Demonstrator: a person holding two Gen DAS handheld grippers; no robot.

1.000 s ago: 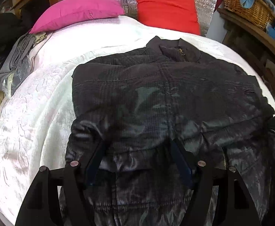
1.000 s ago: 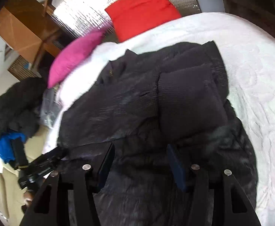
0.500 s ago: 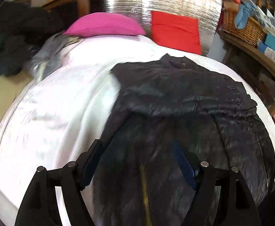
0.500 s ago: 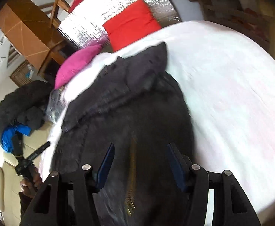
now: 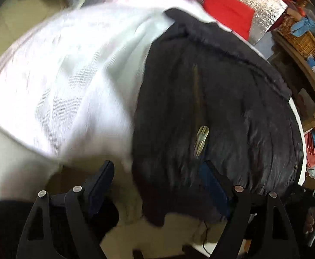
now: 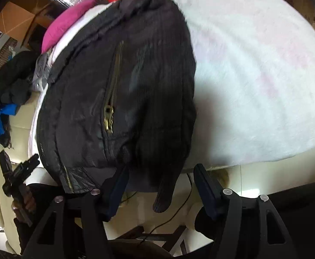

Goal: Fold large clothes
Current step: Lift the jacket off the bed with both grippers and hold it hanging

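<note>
Jacket (image 6: 153, 69), dark, quilted, brass-zipped

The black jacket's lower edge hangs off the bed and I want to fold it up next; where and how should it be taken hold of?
Probably grip the black jacket by its hem, which hangs over the near edge of the white bed cover. Come from the near side, below the bed edge, one tool toward each lower corner, since that dangling edge looks free to pinch while the rest lies flat.

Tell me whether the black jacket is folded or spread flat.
Folded. The black jacket lies doubled into a compact bundle on the white blanket, its lower edge and a loose end hanging over the blanket's near edge.
</note>
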